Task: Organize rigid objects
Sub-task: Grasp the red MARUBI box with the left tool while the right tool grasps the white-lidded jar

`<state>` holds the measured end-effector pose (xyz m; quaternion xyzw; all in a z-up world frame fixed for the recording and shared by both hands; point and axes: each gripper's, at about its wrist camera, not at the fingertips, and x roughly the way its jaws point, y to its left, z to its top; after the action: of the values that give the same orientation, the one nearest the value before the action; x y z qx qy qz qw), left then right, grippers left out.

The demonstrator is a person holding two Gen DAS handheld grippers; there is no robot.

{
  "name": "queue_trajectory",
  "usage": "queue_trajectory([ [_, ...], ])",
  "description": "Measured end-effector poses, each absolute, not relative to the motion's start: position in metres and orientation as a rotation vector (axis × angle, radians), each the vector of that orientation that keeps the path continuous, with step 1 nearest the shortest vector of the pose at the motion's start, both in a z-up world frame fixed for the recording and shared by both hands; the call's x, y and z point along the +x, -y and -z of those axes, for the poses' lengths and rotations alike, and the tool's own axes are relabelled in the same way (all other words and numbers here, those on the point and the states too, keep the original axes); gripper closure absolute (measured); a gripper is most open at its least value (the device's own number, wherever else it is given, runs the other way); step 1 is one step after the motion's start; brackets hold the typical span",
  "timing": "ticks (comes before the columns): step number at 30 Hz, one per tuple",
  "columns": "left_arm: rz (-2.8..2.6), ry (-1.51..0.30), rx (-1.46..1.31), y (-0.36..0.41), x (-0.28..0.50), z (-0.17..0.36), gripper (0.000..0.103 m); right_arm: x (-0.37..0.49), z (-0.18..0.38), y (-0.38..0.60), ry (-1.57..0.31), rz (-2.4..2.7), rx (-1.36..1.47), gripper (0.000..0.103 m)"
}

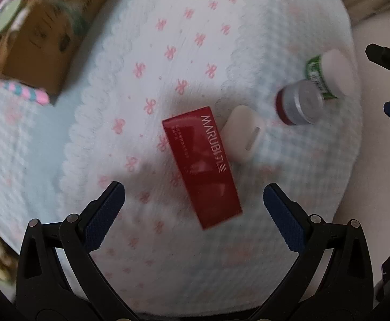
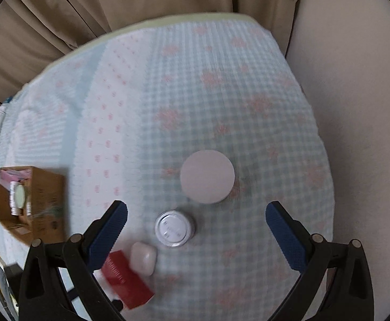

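A red MARUBI box (image 1: 201,167) lies on the patterned cloth, between and just ahead of my open, empty left gripper (image 1: 193,195). A white earbud case (image 1: 243,133) touches its right side. A silver-lidded red jar (image 1: 298,104) and a white-capped green bottle (image 1: 328,76) stand further right. In the right wrist view my right gripper (image 2: 196,212) is open and empty above the silver jar (image 2: 174,228), with the bottle's white cap (image 2: 207,176) ahead, the white case (image 2: 143,258) and red box (image 2: 126,279) at lower left.
A brown cardboard box (image 1: 45,32) holding several items stands at the far left; it also shows in the right wrist view (image 2: 34,203). The round table (image 2: 221,93) is bordered by beige curtains (image 2: 114,5) behind and a pale wall at right.
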<state>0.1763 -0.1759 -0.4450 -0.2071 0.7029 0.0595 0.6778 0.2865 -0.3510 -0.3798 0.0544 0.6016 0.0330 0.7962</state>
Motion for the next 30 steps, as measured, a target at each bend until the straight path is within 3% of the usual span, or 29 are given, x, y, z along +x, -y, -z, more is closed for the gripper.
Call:
queue_trajectory([
  [7,-0.210,-1.643,-0.472,0.191,0.184,0.480,0.001,0.317,0.433,0.352,-1.373,-0.094,0.101,0.000],
  [16,-0.283,-1.685,-0.531,0.183,0.178,0.494,0.028,0.329,0.464,0.357,-1.436,-0.070,0.083,0.001],
  [17,-0.274,-1.683,-0.533,0.180,0.178,0.493,0.035,0.329,0.467,0.358,-1.441,-0.068,0.084,0.003],
  [19,-0.238,-1.671,-0.548,0.179,0.180,0.487,0.052,0.329,0.473,0.358,-1.458,-0.068,0.087,0.024],
  [20,-0.220,-1.667,-0.541,0.182,0.183,0.483,0.059,0.329,0.476,0.358,-1.467,-0.073,0.094,0.029],
  [30,-0.201,-1.645,-0.564,0.173,0.177,0.477,0.063,0.327,0.473,0.357,-1.447,-0.060,0.081,0.034],
])
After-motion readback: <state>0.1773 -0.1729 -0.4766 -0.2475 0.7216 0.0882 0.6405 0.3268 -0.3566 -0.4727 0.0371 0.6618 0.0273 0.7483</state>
